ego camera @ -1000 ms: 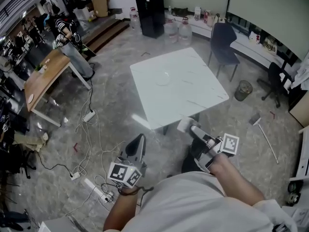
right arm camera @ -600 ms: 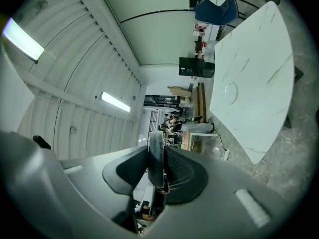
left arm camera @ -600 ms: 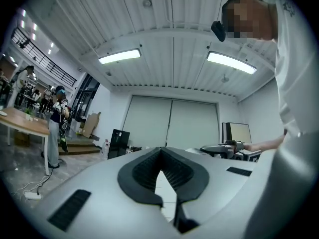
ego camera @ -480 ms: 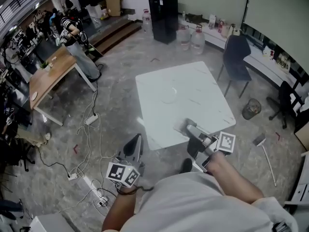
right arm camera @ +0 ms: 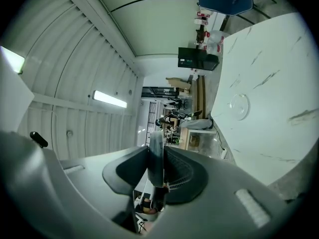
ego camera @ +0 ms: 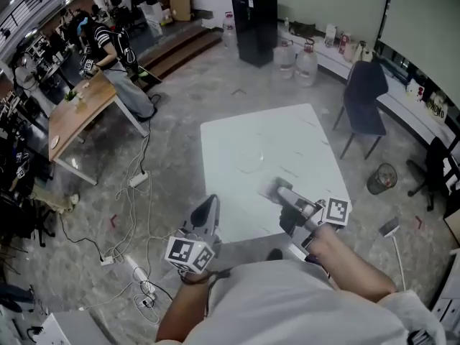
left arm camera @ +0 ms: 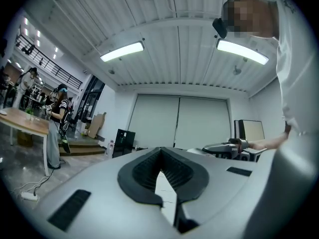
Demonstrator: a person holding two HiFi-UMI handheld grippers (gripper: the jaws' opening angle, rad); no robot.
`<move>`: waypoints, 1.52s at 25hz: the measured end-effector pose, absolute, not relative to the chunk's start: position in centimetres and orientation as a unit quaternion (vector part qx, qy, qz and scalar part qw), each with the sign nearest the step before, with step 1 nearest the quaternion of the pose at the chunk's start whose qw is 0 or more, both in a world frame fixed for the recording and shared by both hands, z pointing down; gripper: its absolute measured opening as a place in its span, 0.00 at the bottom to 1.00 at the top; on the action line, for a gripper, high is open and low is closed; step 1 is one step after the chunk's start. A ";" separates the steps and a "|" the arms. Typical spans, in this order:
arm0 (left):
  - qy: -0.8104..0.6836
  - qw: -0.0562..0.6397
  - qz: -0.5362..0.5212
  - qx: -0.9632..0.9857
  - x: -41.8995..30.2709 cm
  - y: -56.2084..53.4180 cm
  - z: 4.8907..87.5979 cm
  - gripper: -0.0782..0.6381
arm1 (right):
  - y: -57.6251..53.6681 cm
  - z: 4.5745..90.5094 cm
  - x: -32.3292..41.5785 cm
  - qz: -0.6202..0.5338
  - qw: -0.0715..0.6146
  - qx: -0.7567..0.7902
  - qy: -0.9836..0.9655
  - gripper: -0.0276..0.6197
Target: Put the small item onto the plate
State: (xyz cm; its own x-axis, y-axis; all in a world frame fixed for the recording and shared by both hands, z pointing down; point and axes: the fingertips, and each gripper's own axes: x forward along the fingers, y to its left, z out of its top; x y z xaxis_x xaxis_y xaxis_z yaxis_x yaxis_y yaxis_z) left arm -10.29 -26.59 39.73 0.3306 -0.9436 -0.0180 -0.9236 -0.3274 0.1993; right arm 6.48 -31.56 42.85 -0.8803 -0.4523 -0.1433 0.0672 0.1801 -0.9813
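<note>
A white marble-look table (ego camera: 287, 146) stands ahead of me, with a clear round plate (ego camera: 250, 162) near its middle. My right gripper (ego camera: 276, 190) hovers over the table's near edge, shut on a small grey item (ego camera: 271, 188). In the right gripper view the small item (right arm camera: 156, 156) is a thin disc seen edge-on between the pads, and the plate (right arm camera: 239, 106) lies far off on the table (right arm camera: 269, 123). My left gripper (ego camera: 208, 207) hangs short of the table at its near left corner, jaws together and empty (left arm camera: 160, 171).
A dark chair (ego camera: 364, 98) and a bin (ego camera: 382, 178) stand right of the table. Behind it are a black cabinet (ego camera: 254, 16) and water jugs (ego camera: 307, 62). Cables and power strips (ego camera: 136, 264) trail over the floor at left, near a wooden desk (ego camera: 72, 117) and a person (ego camera: 108, 45).
The table has come closer and now lies under the right gripper. Both grippers keep the same pose, and the item stays in the right jaws.
</note>
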 end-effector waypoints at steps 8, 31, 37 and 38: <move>-0.578 0.093 -0.043 0.810 -10.7 -32.1 41.8 0.12 | -36.3 45.7 4.6 -0.644 0.189 -0.133 0.730 0.19; -0.490 0.123 -0.034 0.862 -17.6 -51.2 48.9 0.12 | -51.8 52.2 -3.6 -0.648 0.190 -0.234 0.700 0.19; -0.470 0.130 -0.028 0.873 -19.8 -53.7 52.3 0.12 | -54.1 57.0 -6.5 -0.653 0.172 -0.266 0.688 0.19; -0.467 0.129 -0.028 0.874 -19.9 -54.3 52.8 0.12 | -54.7 58.0 -6.7 -0.654 0.165 -0.271 0.686 0.19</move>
State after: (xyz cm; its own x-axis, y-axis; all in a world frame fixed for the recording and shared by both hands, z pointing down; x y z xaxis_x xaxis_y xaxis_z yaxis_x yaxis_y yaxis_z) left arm -19.90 -54.31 52.81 0.5622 -0.8239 0.0723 -0.8096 -0.5303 0.2517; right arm -6.71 -54.67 58.04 -0.7983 -0.5884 0.1285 -0.1562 -0.0037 -0.9877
